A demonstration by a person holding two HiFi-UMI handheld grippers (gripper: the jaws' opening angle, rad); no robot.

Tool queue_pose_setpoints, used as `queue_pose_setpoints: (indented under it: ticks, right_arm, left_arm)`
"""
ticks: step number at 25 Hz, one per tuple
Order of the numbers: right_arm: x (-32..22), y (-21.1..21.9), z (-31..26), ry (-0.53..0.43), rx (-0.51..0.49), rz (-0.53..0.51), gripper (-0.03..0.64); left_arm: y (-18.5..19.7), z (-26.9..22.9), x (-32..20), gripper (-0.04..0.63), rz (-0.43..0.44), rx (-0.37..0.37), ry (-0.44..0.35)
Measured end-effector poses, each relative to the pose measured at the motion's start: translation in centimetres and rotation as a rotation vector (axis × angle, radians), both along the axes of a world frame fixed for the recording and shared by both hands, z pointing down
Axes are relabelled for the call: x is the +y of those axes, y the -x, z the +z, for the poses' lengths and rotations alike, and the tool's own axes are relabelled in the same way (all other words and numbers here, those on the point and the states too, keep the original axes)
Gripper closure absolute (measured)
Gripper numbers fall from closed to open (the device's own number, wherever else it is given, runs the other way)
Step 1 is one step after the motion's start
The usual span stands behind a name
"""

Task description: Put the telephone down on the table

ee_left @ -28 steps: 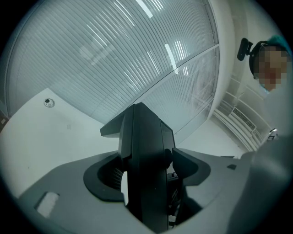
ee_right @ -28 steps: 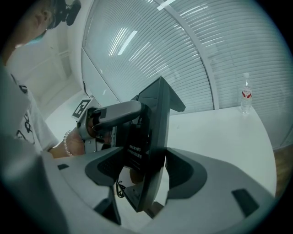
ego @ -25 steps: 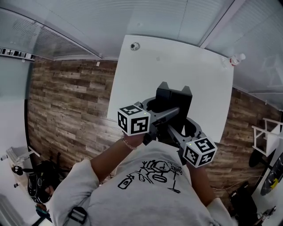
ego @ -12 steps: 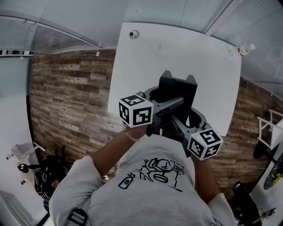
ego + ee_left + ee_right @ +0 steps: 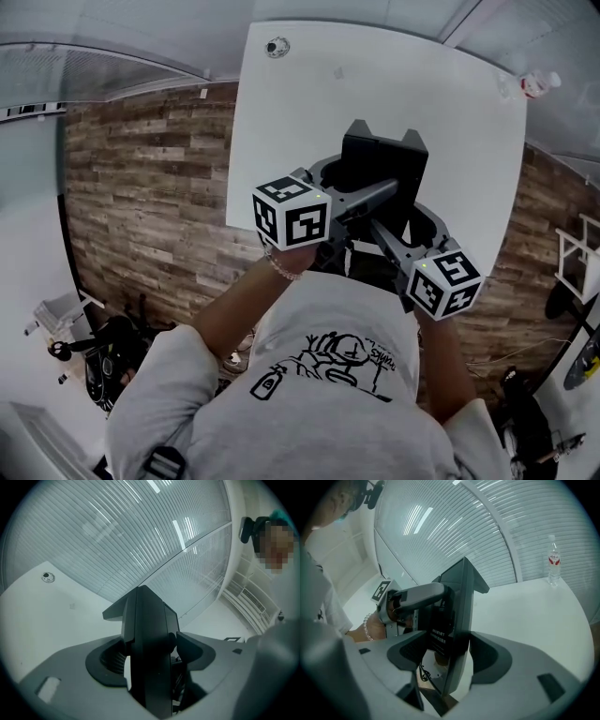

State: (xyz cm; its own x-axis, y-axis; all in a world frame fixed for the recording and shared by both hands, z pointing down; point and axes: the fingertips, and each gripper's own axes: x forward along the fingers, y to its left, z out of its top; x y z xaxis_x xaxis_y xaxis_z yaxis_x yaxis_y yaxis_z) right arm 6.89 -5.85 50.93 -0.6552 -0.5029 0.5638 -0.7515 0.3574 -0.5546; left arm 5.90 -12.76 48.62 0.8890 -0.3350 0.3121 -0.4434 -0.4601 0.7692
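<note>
The telephone (image 5: 380, 164) is a black, flat-sided set held on edge over the near part of the white table (image 5: 309, 103). My left gripper (image 5: 367, 195) comes in from the left and is shut on its side. My right gripper (image 5: 394, 234) grips it from the near right. In the left gripper view the telephone (image 5: 147, 644) stands upright between the grey jaws. Seen from the right gripper, the telephone (image 5: 457, 616) fills the gap, with a label and a cord at its lower end. Whether it touches the table is hidden.
A plastic water bottle (image 5: 534, 84) stands at the table's far right corner, also in the right gripper view as the bottle (image 5: 553, 559). A small round fitting (image 5: 276, 46) sits near the far left corner. Wood-plank floor surrounds the table; glass walls with blinds stand behind.
Both grippers have sunk toward the table with the telephone still held between them. The grip looks the same.
</note>
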Motion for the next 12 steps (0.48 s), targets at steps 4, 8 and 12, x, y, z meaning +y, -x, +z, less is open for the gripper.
queue_pose_setpoints:
  ticks: [4,8,12]
  right_arm:
    - [-0.8,-0.5,1.4,0.011,0.002,0.006,0.344]
    - [-1.6,-0.8,2.8,0.022,0.004,0.011,0.344]
    - [-2.1,-1.0,4.2,0.030,0.002,0.014,0.344]
  left_arm:
    - [-0.6,1.4,-0.8,0.272,0.010,-0.004,0.000]
    - [-0.9,2.7,-1.7,0.272,0.013,-0.005,0.000]
    - [-1.1,4.2,-2.2,0.271,0.016,-0.010,0.004]
